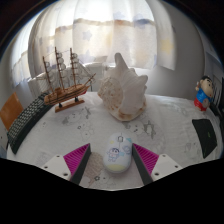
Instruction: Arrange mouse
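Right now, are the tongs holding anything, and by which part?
Nothing is held. The white mouse rests on the table between the open tongs, with a gap showing at each pad.

Smooth white plastic mouse (117, 153), speckled marble-look counter (160, 132), wooden model ship (66, 82), rough pale conch shell (124, 88), sheer cloth curtains (105, 35)

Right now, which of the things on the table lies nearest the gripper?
The white mouse, between the open fingers; the model ship and the conch shell stand beyond.
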Demonstrator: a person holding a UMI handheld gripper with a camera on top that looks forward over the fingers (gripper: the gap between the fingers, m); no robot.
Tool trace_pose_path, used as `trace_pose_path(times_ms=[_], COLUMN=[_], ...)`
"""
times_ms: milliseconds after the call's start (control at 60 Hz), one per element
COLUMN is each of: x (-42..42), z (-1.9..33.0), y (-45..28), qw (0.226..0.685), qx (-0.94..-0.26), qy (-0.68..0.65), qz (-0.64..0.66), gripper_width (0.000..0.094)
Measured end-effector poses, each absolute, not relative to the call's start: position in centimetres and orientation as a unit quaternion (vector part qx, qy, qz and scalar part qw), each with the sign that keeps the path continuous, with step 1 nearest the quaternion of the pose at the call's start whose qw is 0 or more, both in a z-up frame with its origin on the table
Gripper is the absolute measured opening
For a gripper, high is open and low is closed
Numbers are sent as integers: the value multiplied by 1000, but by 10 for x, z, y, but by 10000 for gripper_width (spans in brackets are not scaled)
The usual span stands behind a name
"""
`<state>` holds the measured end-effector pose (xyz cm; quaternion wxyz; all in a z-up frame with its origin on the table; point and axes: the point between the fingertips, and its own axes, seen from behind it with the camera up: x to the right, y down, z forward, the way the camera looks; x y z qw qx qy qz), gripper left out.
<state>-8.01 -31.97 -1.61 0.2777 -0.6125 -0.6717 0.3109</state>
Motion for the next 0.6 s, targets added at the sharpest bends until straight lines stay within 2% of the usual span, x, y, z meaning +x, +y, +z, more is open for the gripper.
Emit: trace_pose_path(times_ms=[167,250,317,483,600], x=[-93,-96,-99,-98,-94], z=[-18,-18,-17,-6,37], y=[-321,-320,-317,-318,-301], qw=[274,277,281,271,265], qx=[-608,-607,-607,-598,-594], qy=[-677,-677,-676,-686,-682], qz=[312,310,309,314,334], gripper_width=[838,681,468,439,433])
